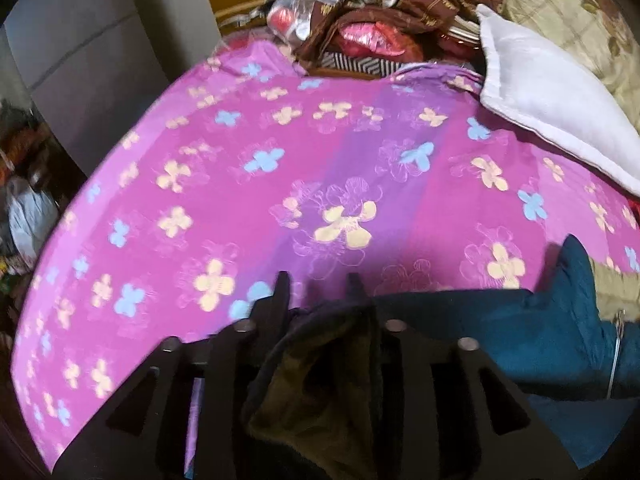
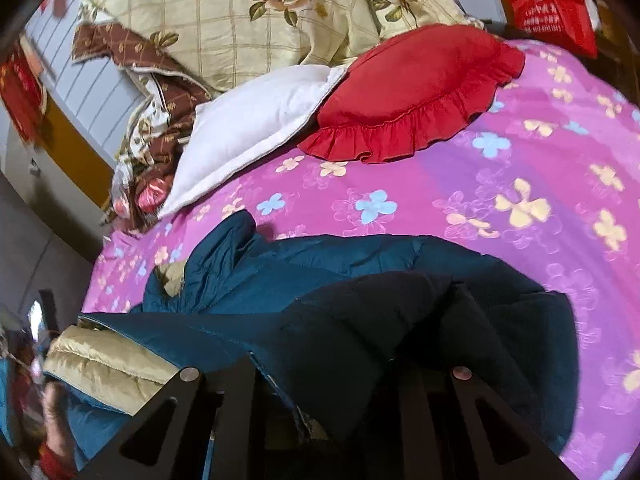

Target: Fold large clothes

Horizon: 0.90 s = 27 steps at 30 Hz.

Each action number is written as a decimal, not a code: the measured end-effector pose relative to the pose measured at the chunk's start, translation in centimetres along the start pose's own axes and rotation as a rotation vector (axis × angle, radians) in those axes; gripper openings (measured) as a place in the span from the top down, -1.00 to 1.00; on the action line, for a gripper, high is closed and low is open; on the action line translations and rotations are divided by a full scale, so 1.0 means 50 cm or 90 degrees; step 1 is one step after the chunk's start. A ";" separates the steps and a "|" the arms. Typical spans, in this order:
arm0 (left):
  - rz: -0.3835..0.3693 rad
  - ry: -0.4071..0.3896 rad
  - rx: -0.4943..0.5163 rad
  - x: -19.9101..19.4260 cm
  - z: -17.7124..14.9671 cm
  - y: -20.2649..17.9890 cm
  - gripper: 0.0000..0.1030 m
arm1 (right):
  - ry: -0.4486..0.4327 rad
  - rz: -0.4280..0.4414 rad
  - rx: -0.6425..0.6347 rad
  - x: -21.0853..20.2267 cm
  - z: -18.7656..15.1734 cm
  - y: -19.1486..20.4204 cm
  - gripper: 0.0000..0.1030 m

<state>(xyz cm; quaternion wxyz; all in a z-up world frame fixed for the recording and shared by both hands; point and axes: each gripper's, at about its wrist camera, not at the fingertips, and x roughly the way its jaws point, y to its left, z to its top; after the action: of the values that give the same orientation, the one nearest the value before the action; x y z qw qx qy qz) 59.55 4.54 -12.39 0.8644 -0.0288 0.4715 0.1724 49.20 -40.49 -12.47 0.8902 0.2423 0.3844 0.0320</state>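
The teal quilted jacket (image 2: pixel 328 280) lies spread on the bed, on a pink floral bedsheet (image 1: pixel 248 184), with its beige lining (image 2: pixel 104 364) showing at the near left edge in the right wrist view.

The left gripper (image 1: pixel 320 280) points down at the near edge of the bed. Its 2 fingers (image 1: pixel 280 296) stand apart, and a dark fold of the jacket sits between them lower down; the tips are bare over the sheet, and no pad presses on the cloth.

The right gripper (image 2: pixel 336 360) is buried in the jacket: dark fabric bunches over the place where its fingers meet, so the tips are hidden. Its jaws are nearly together, clamped on that fold of the jacket.

Farther up the bed lie a white pillow (image 2: pixel 248 128) and, touching it, a red ruffled cushion (image 2: pixel 412 92). Behind them a cream rose-print quilt (image 2: pixel 224 20) is heaped.
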 end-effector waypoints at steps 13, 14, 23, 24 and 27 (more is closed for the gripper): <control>-0.302 -0.006 -0.120 -0.167 0.046 0.157 0.01 | 0.049 0.100 0.056 -0.072 0.037 -0.004 -0.54; -0.317 -0.022 -0.136 -0.203 0.052 0.179 -0.08 | 0.040 0.101 0.055 -0.089 0.042 0.001 -0.61; -0.279 -0.116 -0.064 -0.461 -0.079 0.267 -0.32 | -0.019 -0.022 -0.124 -0.260 0.010 0.160 -0.63; -0.264 -0.123 -0.043 -0.478 -0.122 0.272 -0.39 | -0.015 -0.031 -0.146 -0.266 -0.007 0.176 -0.61; -0.241 -0.124 -0.018 -0.486 -0.254 0.293 -0.47 | 0.013 -0.055 -0.207 -0.262 -0.073 0.236 -0.49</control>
<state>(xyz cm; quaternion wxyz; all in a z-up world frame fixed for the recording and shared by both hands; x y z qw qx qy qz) 32.51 8.99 2.28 0.9224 -0.1119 0.3693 0.0154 38.95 -31.81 -0.47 0.9144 0.0780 0.3930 0.0578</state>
